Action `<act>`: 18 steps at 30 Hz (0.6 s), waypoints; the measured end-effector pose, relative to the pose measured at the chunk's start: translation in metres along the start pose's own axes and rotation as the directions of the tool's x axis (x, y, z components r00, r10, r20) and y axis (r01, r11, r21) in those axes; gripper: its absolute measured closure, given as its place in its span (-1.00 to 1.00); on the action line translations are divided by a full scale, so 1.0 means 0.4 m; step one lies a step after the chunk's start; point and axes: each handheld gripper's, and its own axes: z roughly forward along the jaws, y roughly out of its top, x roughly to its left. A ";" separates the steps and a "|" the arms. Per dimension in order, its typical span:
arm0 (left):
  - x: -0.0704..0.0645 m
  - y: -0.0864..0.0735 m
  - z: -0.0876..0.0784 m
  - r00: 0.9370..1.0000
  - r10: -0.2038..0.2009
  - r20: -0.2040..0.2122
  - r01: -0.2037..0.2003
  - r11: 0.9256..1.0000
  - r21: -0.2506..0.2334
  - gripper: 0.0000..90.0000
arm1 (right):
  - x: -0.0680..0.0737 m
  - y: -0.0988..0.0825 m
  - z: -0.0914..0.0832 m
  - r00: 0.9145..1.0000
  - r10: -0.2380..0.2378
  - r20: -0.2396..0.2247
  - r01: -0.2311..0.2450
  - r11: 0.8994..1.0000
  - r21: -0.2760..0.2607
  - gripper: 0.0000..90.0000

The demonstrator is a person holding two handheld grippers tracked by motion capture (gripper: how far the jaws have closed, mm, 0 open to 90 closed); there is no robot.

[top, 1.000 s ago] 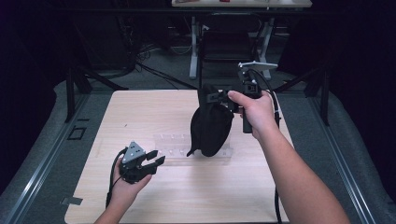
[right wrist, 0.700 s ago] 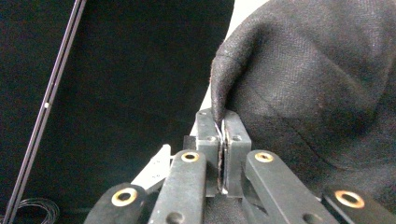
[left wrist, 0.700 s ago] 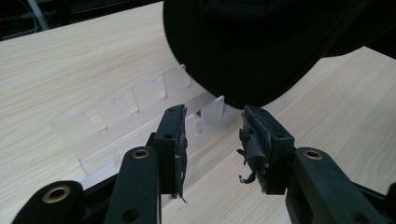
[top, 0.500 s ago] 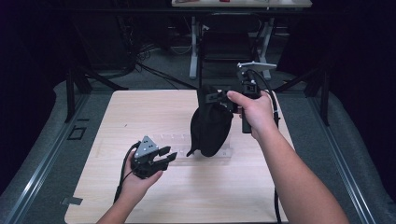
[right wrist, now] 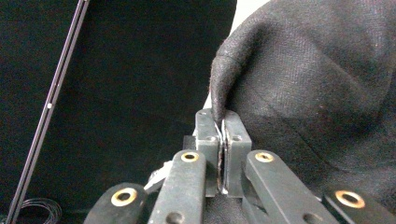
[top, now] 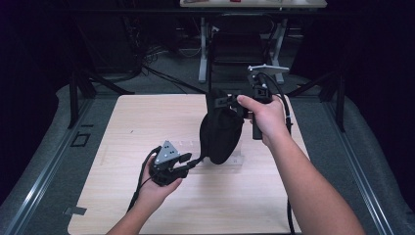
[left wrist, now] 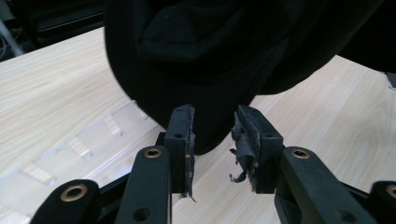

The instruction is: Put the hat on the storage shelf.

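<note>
Right gripper (top: pixel 230 101) pinches black cloth bag's (top: pixel 220 134) top edge, hanging it lengthwise above mid-worktop (top: pixel 147 117). Left gripper (left wrist: pixel 212 140), jaws half-spread and just been closing, sits at bag's bottom tip, nothing pressed yet.

Your high view is dim overall: the room around the desk (top: pixel 147 122) sinks into near black, while the pale wood desk top catches soft light from above and stands out as the brightest area. The black fabric bag (top: pixel 220 134) reads as a flat dark mass there, with almost no fold detail, and it casts only a faint shadow on the wood. The picture is soft and slightly grainy. In your left gripper view the wood is brightly lit and a little washed out toward the right, the near jaws are sharp, and the clear plastic tray (left wrist: pixel 93 140) shows pale glints. Your right gripper view is sharp on the fabric weave; its left half is black.
</note>
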 end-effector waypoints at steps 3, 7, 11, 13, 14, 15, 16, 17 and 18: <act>-0.007 0.006 0.008 1.000 0.006 0.004 -0.006 1.000 0.000 0.52 | 0.000 -0.001 0.001 1.000 0.000 -0.002 0.000 1.000 -0.002 0.96; -0.010 0.013 0.007 1.000 -0.001 0.009 0.001 1.000 -0.009 0.56 | -0.002 0.000 0.000 1.000 0.004 -0.002 -0.004 1.000 -0.009 0.96; -0.020 0.017 0.004 0.999 0.017 0.028 -0.017 1.000 -0.014 0.56 | -0.002 0.000 0.001 1.000 0.004 -0.002 -0.004 1.000 -0.010 0.96; -0.025 0.017 0.009 0.999 0.030 0.030 -0.030 1.000 -0.006 0.56 | -0.001 0.000 0.002 1.000 0.003 -0.003 -0.003 1.000 -0.010 0.96; -0.028 0.017 0.013 0.999 0.034 0.025 -0.034 0.999 -0.002 0.56 | 0.000 0.000 0.003 1.000 0.003 -0.005 -0.003 1.000 -0.010 0.96; -0.029 0.017 0.018 0.999 0.038 0.019 -0.038 0.999 0.006 0.57 | 0.000 -0.001 0.005 1.000 0.001 -0.006 -0.001 1.000 -0.010 0.96; -0.031 0.017 0.024 0.999 0.039 0.008 -0.039 0.999 0.009 0.59 | 0.001 -0.001 0.005 1.000 0.001 -0.006 -0.001 1.000 -0.009 0.96; -0.032 0.017 0.029 0.999 0.047 -0.008 -0.047 0.999 0.020 0.62 | 0.002 -0.001 0.006 1.000 0.001 -0.006 -0.001 1.000 -0.008 0.95; -0.033 0.017 0.032 0.999 0.051 -0.016 -0.050 0.998 0.024 0.67 | 0.003 -0.002 0.007 1.000 -0.001 -0.005 0.001 1.000 -0.008 0.95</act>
